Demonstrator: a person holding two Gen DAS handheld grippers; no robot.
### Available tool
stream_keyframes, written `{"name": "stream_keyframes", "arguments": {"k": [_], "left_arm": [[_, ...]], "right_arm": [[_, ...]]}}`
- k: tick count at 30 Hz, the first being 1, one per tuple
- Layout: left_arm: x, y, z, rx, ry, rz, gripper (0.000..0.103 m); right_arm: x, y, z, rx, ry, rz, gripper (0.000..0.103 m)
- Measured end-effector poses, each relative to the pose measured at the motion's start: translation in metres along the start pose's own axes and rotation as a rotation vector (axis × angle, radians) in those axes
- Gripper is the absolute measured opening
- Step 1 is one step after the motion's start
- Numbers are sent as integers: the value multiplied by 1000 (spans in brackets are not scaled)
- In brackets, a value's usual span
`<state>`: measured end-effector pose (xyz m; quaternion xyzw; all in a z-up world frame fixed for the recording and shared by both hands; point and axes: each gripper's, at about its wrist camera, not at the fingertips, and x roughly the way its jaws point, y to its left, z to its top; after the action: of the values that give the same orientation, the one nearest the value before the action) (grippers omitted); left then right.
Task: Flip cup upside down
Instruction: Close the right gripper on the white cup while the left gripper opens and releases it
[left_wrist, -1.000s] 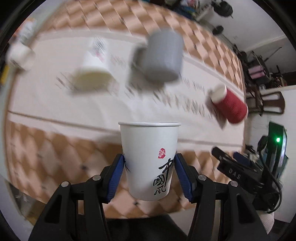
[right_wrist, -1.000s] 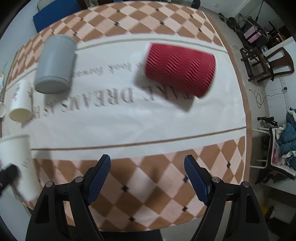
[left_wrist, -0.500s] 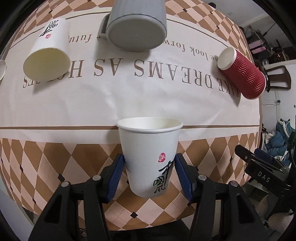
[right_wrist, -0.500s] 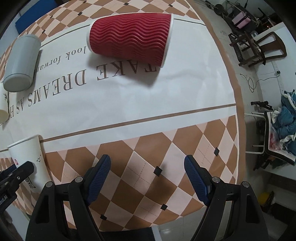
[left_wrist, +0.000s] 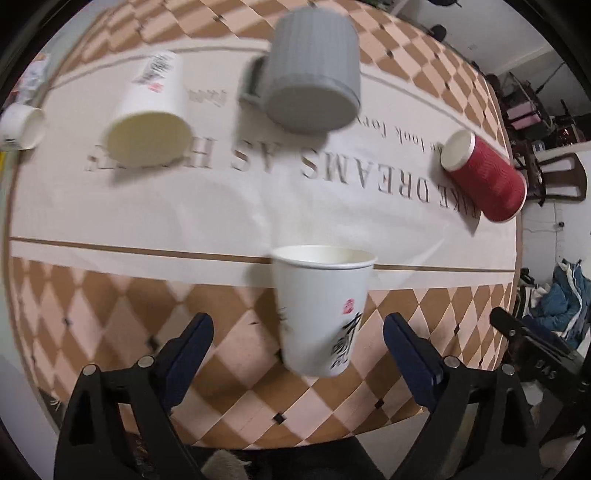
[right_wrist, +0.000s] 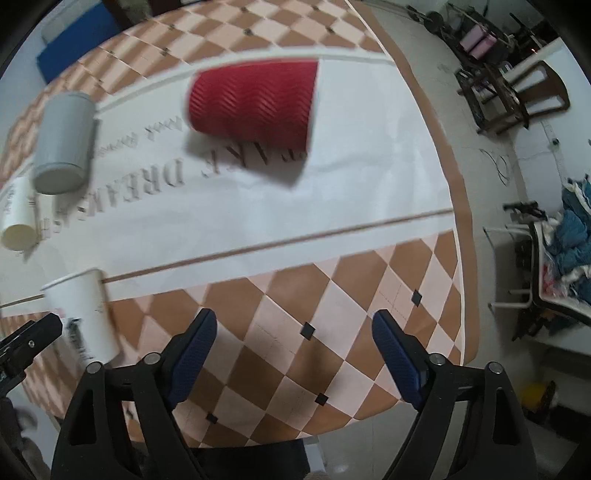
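Observation:
A white paper cup (left_wrist: 320, 310) with black calligraphy and a red stamp stands mouth-up on the checkered part of the tablecloth, between the fingers of my left gripper (left_wrist: 298, 341). The left gripper is open, its blue pads well apart from the cup's sides. The same cup shows at the left of the right wrist view (right_wrist: 83, 314). My right gripper (right_wrist: 293, 343) is open and empty above the checkered cloth near the table's front edge.
A red ribbed cup (left_wrist: 484, 175) lies on its side at the right, also in the right wrist view (right_wrist: 253, 101). A grey cup (left_wrist: 312, 72) and a white paper cup (left_wrist: 151, 112) lie on their sides farther back. A small white cup (left_wrist: 20, 125) lies far left. Chairs (right_wrist: 517, 98) stand beyond the table's right edge.
My left gripper has opened and let go of the white cup, which now stands on the table. The right gripper stayed open while its view shifted slightly.

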<state>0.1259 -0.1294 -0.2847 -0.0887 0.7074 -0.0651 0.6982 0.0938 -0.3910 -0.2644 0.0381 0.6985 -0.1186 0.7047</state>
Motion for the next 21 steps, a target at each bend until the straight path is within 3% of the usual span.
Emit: {"name": "stream_keyframes", "arguments": {"k": [2,5,8,12,17,21], "left_arm": [[-19,6,-4,-2,-46,17,94],[-48,16,-16,9,-140,114,95],[-54,31,-32,6,-187,241,95],[-25,57,-56,-14,-157,361,95],[17,85,-76,-97,-77,345,95],[37,105,-83,-179,-48,308,95]], "right_arm": [[-16,8,3,-69,-44,6,93],[-44,40,1,-318,-137,-33,94],[-65,90,-15,-676,-214,-121,94],[-60,155,-59,-1231,-323,-329,93],[-9,187,-126,-1953,-443,-643,81],[25,182,-150,-2350,-474,-794,79]]}}
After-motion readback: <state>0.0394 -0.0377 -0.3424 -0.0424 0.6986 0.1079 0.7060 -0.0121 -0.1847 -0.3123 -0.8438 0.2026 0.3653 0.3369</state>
